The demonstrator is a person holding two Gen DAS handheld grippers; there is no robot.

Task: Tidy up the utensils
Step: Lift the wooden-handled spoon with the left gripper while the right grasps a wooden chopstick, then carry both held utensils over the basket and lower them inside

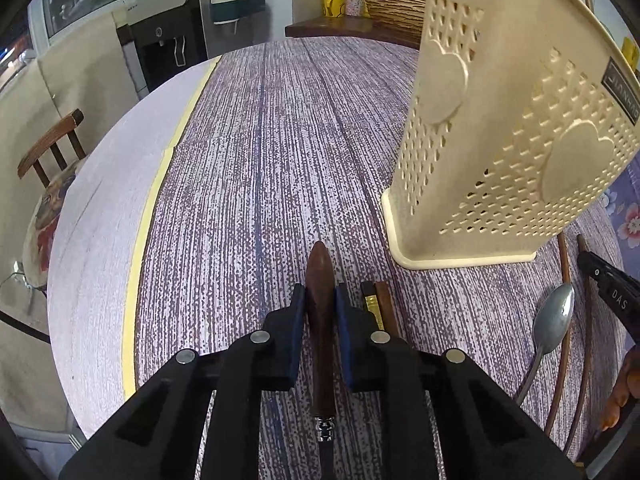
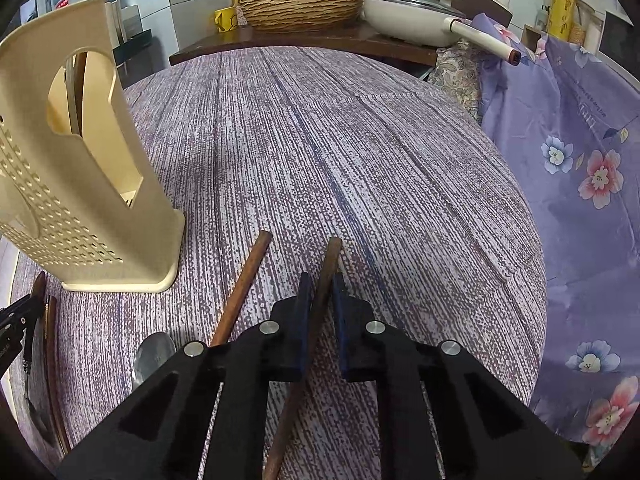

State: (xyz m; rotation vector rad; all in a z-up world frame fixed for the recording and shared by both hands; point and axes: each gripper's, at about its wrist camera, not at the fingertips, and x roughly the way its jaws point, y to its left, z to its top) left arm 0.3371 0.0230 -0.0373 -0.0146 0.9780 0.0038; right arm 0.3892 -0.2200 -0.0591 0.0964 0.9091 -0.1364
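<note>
My left claw [image 1: 320,304] pinches a smooth tapered wooden handle [image 1: 320,276]; my right claw [image 2: 322,300] pinches 1 slim, perhaps wooden chopstick [image 2: 330,264] near the perforated cream holder [image 2: 80,200].

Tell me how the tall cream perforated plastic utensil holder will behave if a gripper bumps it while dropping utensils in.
The tall cream perforated plastic utensil holder looks thin-walled and mostly holes, so it is probably light. It stands high over a narrow base, so a knock near its top could tip it. The smooth table covering may let it slide instead.
</note>
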